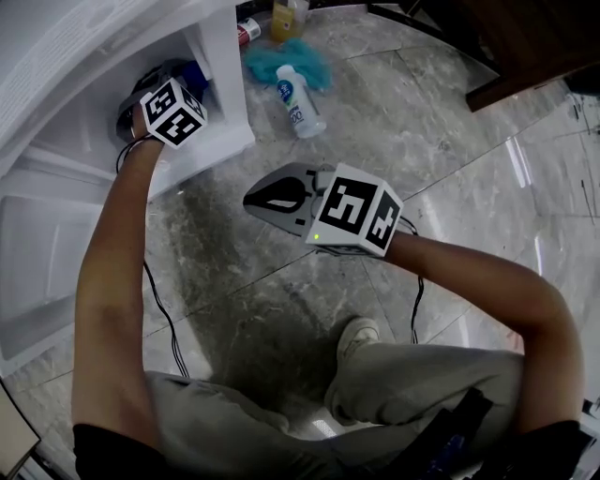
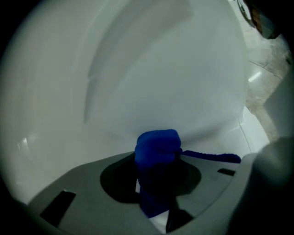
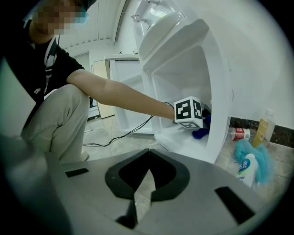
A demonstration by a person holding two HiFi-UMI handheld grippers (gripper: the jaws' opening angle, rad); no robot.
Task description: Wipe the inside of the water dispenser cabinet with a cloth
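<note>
The white water dispenser cabinet (image 1: 228,112) stands open at the upper left. My left gripper (image 1: 161,82) reaches inside it, and its marker cube (image 3: 189,112) shows in the right gripper view. In the left gripper view the left gripper (image 2: 156,158) is shut on a bunched blue cloth (image 2: 157,146), which is against the white inner wall (image 2: 151,69). A strip of the cloth trails off to the right. My right gripper (image 1: 269,197) hangs over the marble floor outside the cabinet. It is shut with nothing in it, and its jaws (image 3: 148,153) meet edge to edge.
The cabinet door (image 1: 37,272) lies open at the left. By the cabinet's right side are a white bottle (image 1: 298,105), a teal fluffy cloth (image 1: 281,61), a yellow bottle (image 1: 286,17) and a red can (image 1: 248,33). Cables (image 1: 164,319) run across the floor. Dark wooden furniture (image 1: 534,47) stands at the upper right.
</note>
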